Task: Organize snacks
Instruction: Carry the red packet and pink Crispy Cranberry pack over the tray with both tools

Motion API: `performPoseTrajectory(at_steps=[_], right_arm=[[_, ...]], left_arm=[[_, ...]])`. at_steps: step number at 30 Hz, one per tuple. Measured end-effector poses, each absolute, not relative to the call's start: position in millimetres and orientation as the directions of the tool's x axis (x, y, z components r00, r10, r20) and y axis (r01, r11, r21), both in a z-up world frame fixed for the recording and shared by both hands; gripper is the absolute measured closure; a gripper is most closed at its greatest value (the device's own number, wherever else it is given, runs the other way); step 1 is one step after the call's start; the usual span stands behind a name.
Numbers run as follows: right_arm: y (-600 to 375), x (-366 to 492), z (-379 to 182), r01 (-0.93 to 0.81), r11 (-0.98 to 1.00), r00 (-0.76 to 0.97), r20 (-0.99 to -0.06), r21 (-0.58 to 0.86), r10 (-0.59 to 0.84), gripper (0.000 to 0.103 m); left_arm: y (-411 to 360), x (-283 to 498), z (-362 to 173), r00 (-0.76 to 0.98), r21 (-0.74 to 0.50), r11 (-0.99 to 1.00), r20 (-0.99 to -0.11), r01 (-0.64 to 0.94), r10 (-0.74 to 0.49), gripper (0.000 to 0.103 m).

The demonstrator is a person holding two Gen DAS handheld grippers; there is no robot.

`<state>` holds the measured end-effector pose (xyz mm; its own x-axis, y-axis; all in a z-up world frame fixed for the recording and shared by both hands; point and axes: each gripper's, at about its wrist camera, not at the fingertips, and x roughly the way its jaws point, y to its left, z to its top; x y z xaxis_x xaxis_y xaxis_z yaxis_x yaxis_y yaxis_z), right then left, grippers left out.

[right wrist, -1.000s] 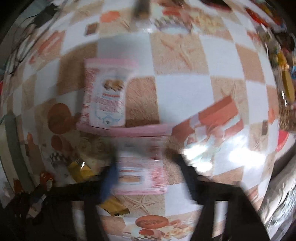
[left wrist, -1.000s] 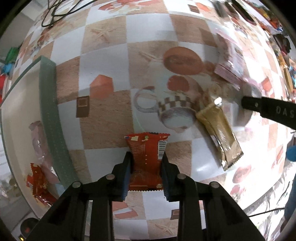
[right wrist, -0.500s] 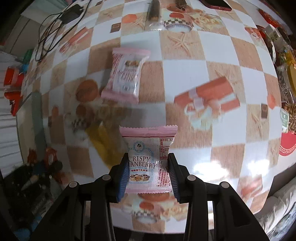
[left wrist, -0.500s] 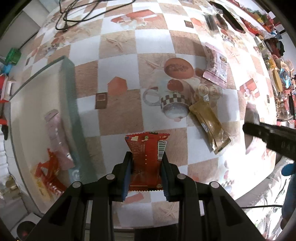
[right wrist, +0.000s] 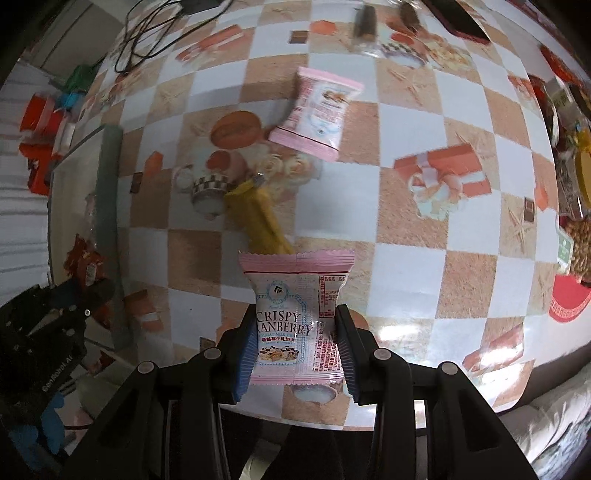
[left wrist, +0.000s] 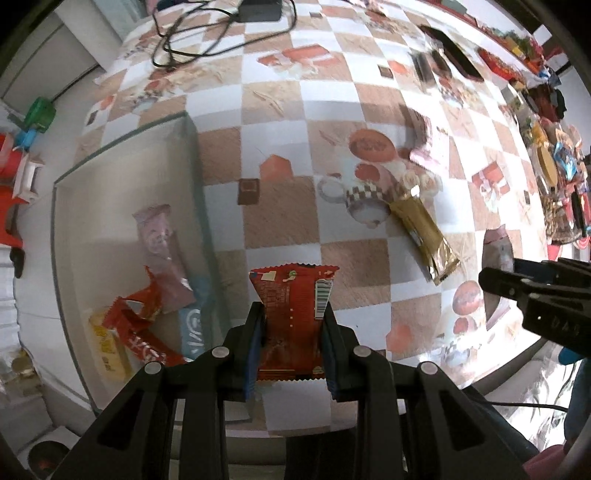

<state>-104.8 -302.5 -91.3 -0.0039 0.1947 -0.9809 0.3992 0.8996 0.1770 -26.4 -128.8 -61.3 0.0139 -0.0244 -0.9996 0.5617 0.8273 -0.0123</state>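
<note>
Checkered table; claws clamping packets

A black cable and charger lie on the checkered tablecloth.

Bright daylight-ish shots, heavy fisheye on both cams

Both wrist views bulge hard, so the checkered worktop curves away and the corners go black. There's a white glare patch on the glossy cloth near the bottom of the right view. The held pink packet is crisp, print readable, but the gold bar behind it is smeared. The left view is softer toward the rim, and the far clutter is mushy.
</note>
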Motion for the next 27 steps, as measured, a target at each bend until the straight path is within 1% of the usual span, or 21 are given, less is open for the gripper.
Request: performPoseTrajectory(at_steps=[5, 27], right_arm=[[-299.0, -98.5, -78.3, 0.359, 0.916, 0.01, -0.982, 0.179, 0.188, 0.062], [-245.5, -62.0, -67.9, 0.248, 0.954, 0.016, -0.985, 0.168, 0.169, 0.062]], left_arm=[[-109.6, -23.5, -44.9, 0.041, -0.009, 0.84, -0.998, 0.542, -0.037, 0.071], [-66.0, -4.6, -43.5, 0.081, -0.01, 0.896, -0.995, 0.444, -0.052, 0.071]])
